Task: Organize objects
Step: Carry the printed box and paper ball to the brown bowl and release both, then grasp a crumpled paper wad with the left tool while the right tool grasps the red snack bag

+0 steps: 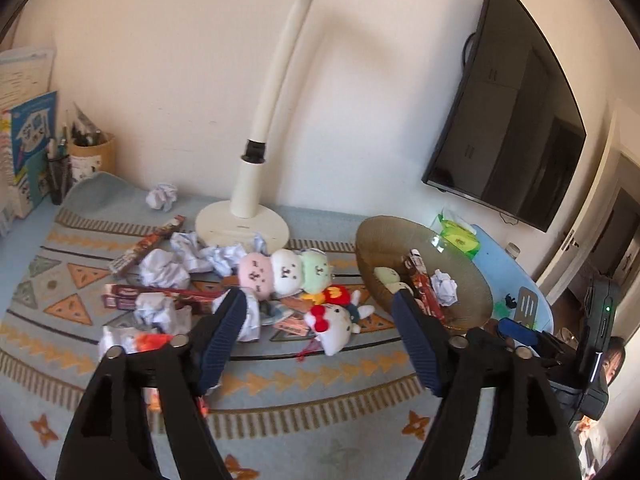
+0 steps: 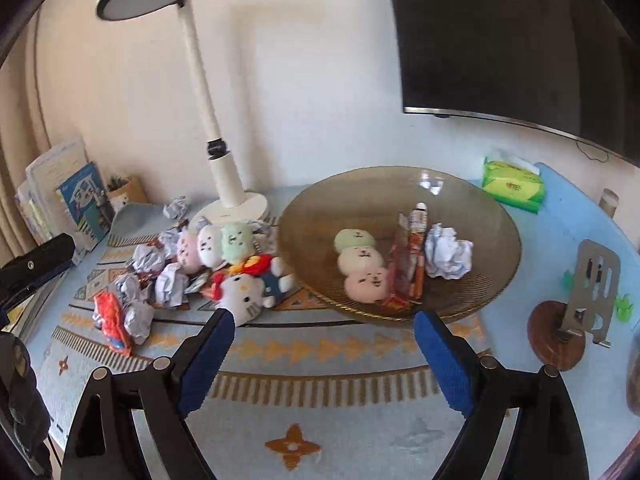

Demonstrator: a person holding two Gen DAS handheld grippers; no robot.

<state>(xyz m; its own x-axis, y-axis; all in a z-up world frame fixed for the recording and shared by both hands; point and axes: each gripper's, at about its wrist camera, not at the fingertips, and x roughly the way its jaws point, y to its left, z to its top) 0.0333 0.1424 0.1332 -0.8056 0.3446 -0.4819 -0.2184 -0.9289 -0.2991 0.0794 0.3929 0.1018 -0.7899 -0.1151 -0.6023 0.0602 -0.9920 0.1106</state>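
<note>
A brown glass bowl [image 2: 312, 208] [image 1: 380, 236] holds a three-ball plush [image 2: 362, 262], a red snack packet [image 2: 412, 256] and a crumpled paper ball [image 2: 446, 252]. Left of it lie a Hello Kitty plush [image 2: 242, 294] [image 1: 340, 324], a second three-ball plush [image 2: 212, 246] [image 1: 286, 270], several paper balls [image 2: 170, 280] [image 1: 164, 268] and snack packets [image 1: 148, 244] [image 2: 112, 322]. My left gripper [image 1: 320, 300] is open and empty above the pile. My right gripper [image 2: 324, 322] is open and empty, in front of the bowl.
A white desk lamp [image 2: 224, 184] [image 1: 248, 208] stands at the back. Books [image 2: 76, 196] and a pen cup [image 1: 90, 156] are at the far left. A green tissue pack [image 2: 514, 184], a metal phone stand [image 2: 592, 284] and a TV [image 1: 512, 120] are on the right.
</note>
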